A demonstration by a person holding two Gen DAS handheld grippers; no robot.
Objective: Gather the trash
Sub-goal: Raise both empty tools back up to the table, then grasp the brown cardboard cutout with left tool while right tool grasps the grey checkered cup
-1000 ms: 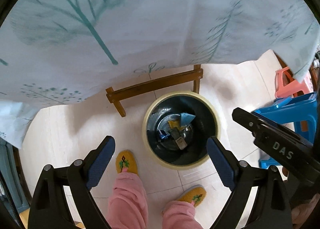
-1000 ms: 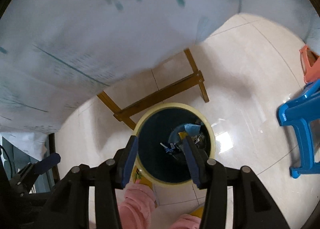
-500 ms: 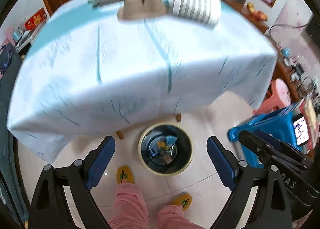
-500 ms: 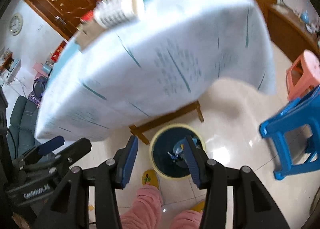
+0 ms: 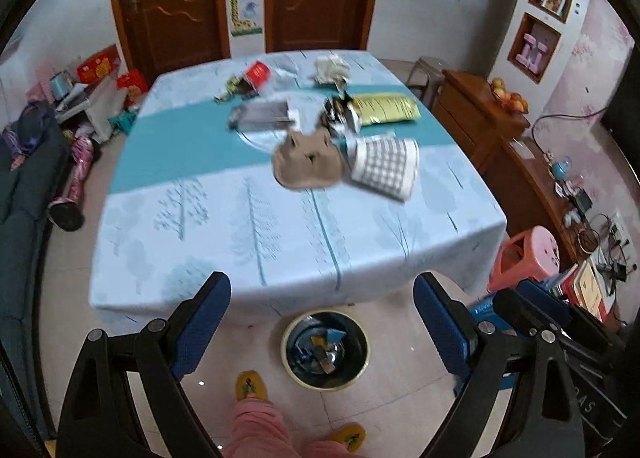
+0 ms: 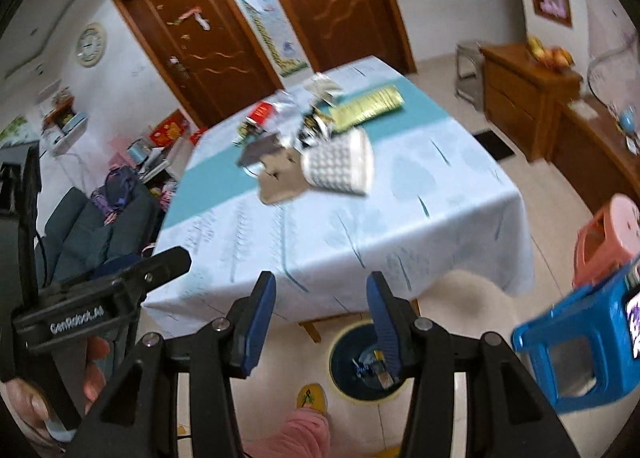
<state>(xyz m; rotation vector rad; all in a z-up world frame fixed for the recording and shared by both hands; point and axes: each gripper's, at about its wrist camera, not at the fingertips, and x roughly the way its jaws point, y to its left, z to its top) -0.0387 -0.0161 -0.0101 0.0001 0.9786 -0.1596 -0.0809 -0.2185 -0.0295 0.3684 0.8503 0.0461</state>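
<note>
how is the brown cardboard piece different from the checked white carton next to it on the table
The brown cardboard piece is plain tan, while the checked white carton carries a grey grid pattern. The cardboard piece lies flat with an irregular, lobed outline; the carton is boxy with straight edges and stands higher off the cloth. The cardboard piece sits left of the carton in the left wrist view. Both lie side by side, still uncollected, on the table.

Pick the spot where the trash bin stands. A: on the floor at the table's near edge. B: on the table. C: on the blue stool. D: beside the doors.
A: the trash bin sits on the floor tiles below the table edge, with scraps inside.
</note>
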